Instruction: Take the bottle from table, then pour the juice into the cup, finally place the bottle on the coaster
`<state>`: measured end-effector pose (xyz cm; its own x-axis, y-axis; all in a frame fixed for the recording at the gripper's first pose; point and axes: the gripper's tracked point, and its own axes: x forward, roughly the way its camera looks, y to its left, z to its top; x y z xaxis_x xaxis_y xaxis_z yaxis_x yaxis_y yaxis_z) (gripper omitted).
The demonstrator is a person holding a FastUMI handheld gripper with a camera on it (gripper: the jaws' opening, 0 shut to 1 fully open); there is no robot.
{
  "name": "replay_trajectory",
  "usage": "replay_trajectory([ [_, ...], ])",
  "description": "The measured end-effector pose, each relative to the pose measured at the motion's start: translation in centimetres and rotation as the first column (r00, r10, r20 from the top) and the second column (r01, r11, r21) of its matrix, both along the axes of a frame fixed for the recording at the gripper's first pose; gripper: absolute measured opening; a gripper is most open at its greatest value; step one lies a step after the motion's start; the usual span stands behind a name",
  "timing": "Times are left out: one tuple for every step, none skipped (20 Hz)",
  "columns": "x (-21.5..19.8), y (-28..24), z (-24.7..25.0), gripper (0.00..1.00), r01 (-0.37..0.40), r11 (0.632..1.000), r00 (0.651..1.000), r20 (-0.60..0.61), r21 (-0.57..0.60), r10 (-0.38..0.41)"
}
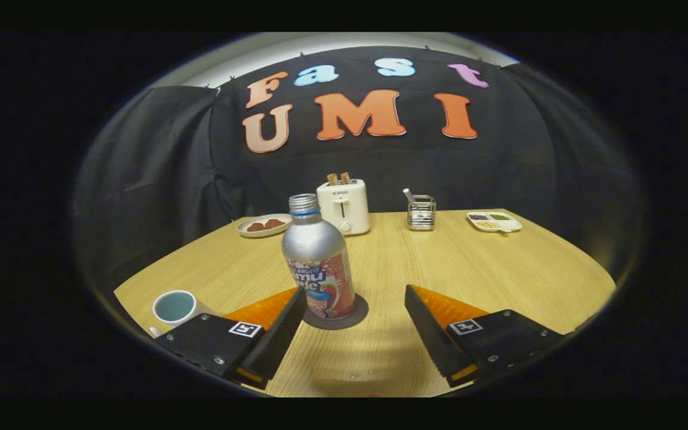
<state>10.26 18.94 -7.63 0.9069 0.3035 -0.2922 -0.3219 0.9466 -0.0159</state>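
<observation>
— What's closest to the lens?

— The gripper. Its two fingers are spread wide over the wooden table, with nothing between them but bare tabletop. Neither finger presses on anything.

— And the bottle?

— The bottle stands upright just ahead of the fingers, nearer the left one, whose tip is just beside the bottle's base; whether they touch I cannot tell. It is a silver metal bottle with a printed label around its lower half, and its threaded neck has no cap on it. It sits on the coaster, a dark round disc showing under and around its foot.

— Where is the cup?

— The cup is on the table beside the left finger on its outer side, opening up, pale blue inside. Whether there is juice in it I cannot tell.

— Further out?

— Beyond the bottle, toward the back edge: a plate with brownish pieces on it, a white toaster with two slices sticking up, a small wire rack, and a divided tray with small portions of food.
</observation>
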Motion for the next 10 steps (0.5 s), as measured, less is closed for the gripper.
replay_trajectory([
  [-0.6, -0.4, 0.9, 0.98, -0.006, 1.0, 1.0, 0.015, -0.006, 0.006],
  [-1.0, -1.1, 2.1, 0.98, 0.004, 1.0, 0.999, 0.035, -0.008, -0.004],
  [-1.3, -2.2, 3.3, 0.98, 0.027, 1.0, 0.998, 0.054, -0.007, -0.026],
  [-1.9, -3.0, 4.3, 0.98, 0.047, 0.999, 0.996, 0.074, -0.004, -0.047],
  [-2.4, -3.7, 5.3, 0.98, 0.061, 0.998, 0.994, 0.09, -0.002, -0.061],
  [-3.2, -4.1, 6.1, 0.97, 0.071, 0.997, 0.992, 0.104, 0.001, -0.07],
  [-4.0, -4.6, 6.7, 0.98, 0.074, 0.997, 0.991, 0.112, 0.003, -0.074],
  [-4.8, -5.0, 7.1, 0.98, 0.076, 0.997, 0.99, 0.118, -0.001, -0.075],
  [-5.5, -5.5, 7.5, 0.98, 0.084, 0.996, 0.989, 0.126, -0.011, -0.082],
  [-6.2, -6.2, 8.0, 0.98, 0.098, 0.995, 0.986, 0.139, -0.02, -0.095],
])
